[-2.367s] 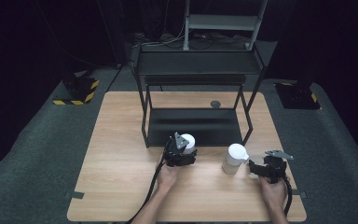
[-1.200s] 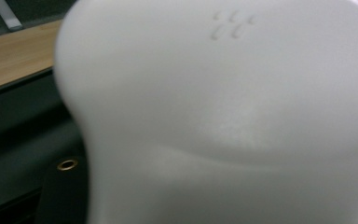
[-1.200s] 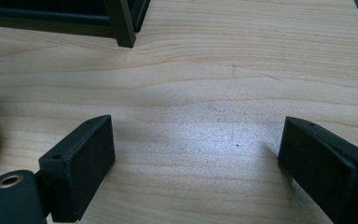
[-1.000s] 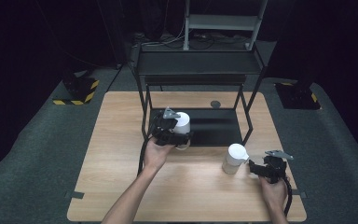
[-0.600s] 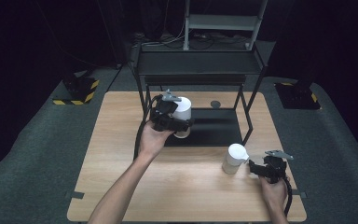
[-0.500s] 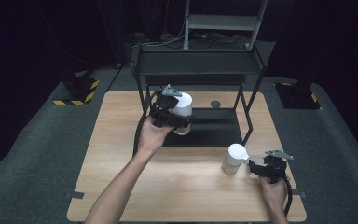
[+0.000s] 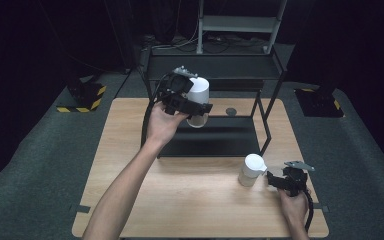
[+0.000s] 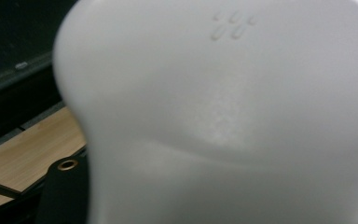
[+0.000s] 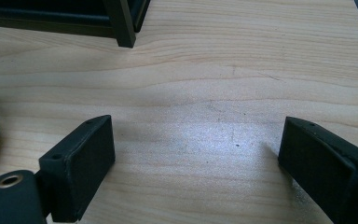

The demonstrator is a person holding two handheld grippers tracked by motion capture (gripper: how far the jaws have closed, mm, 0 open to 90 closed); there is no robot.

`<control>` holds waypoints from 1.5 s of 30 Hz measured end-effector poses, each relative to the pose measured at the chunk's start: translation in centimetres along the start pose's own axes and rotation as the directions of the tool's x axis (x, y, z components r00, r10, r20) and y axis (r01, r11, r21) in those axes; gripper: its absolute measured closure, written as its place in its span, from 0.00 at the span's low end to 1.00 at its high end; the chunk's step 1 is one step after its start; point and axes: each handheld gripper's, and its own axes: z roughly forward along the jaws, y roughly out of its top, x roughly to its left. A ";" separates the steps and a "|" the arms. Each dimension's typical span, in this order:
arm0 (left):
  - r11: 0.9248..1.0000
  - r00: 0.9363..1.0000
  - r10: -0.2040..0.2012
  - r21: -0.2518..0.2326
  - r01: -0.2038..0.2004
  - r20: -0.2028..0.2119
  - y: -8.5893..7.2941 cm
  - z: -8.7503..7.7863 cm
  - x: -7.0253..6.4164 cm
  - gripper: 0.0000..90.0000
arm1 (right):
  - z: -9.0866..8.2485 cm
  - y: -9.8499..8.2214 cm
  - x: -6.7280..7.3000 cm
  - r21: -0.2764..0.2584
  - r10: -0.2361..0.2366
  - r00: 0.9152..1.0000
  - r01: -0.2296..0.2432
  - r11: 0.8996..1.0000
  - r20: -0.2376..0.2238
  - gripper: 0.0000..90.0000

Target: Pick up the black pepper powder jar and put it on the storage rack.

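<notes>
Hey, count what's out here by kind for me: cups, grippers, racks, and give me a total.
White cups: 2, one held up in the left gripper, one standing on the table beside the right gripper
Grippers: 2
Black shelf rack: 1
Total: 5

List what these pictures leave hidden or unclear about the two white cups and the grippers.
- Left gripper: in its own view the held white cup covers the jaws, blurred.
- Held cup's inside: faces away in the high view.
- Standing cup: contents too small to tell there.
- Right gripper: cut off at its own view's lower edge.
</notes>
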 end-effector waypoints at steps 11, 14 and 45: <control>0.999 0.999 -0.024 -0.038 0.023 -0.030 4.5 -1.8 0.5 0.34 | 0.0 0.0 0.0 0.000 0.003 1.000 -0.003 1.000 0.000 0.11; 0.999 0.998 -0.022 -0.033 0.020 -0.052 5.6 -1.7 0.4 0.34 | 0.0 0.0 0.0 0.002 0.002 1.000 -0.002 1.000 0.000 0.11; 0.986 0.935 -0.165 -0.043 0.159 -0.314 9.9 2.2 1.5 0.34 | 0.0 0.0 0.0 0.002 -0.001 1.000 0.001 1.000 0.000 0.11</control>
